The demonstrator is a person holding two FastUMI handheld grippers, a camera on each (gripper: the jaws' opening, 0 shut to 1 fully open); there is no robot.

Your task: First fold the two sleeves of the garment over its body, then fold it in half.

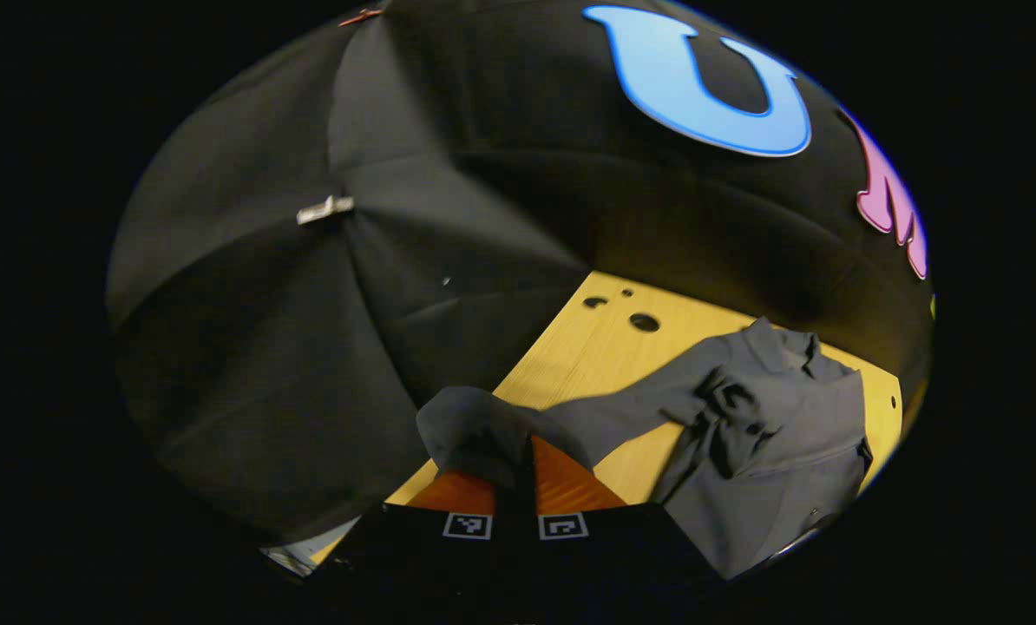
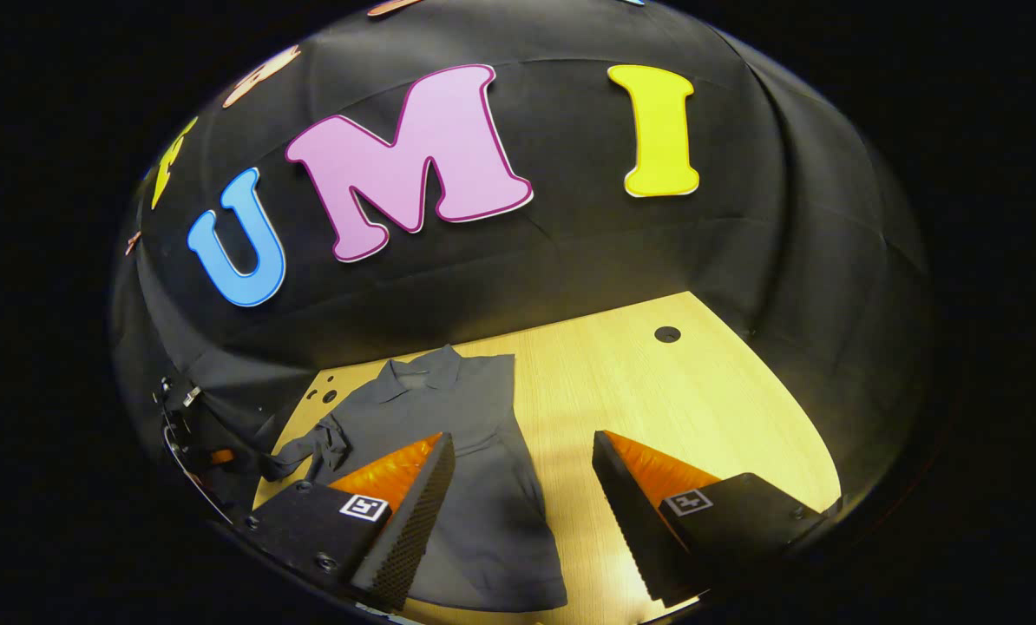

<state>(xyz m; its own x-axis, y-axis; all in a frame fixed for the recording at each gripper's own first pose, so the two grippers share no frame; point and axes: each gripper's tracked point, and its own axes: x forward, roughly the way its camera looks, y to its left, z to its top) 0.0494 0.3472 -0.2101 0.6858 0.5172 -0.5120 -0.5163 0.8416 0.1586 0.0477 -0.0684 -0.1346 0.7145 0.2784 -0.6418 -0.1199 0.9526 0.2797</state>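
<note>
A grey collared shirt (image 2: 457,451) is lying spread on the light wooden table (image 2: 683,391), with its collar (image 2: 422,369) pointing toward the black cloth wall (image 2: 570,260) and its hem nearest the right gripper's camera. Taking the shirt as the landmark: in the right gripper view, the right gripper (image 2: 522,486) is hovering above the shirt's lower body, its jaws standing wide apart with nothing between them; one finger is sitting over the shirt's body and the other is over the bare table just beside the shirt's edge. Neither finger is touching the fabric, as far as the angle shows.

On the shirt's other side, one sleeve (image 1: 518,425) is being pulled outward, away from the body. In the left gripper view, the left gripper (image 1: 514,473) is clamping the end of this sleeve: its jaws are drawn together with the sleeve's cuff bunched over the fingertips and draping down around them. The sleeve is stretching from the gripper back to the shirt's shoulder, where the cloth is gathering into a crumpled knot of folds (image 1: 731,417). The rest of the shirt's body is lying fairly flat beyond that knot.

In the right gripper view the same pulled sleeve (image 2: 310,451) is trailing off the shirt toward the table's edge, and something dark is showing there, possibly the other gripper, though it is too dim to be sure. Several round holes (image 1: 644,322) are showing in the table near the shirt's collar, and one more hole (image 2: 667,333) is lying well apart from the shirt on the far side.
</note>
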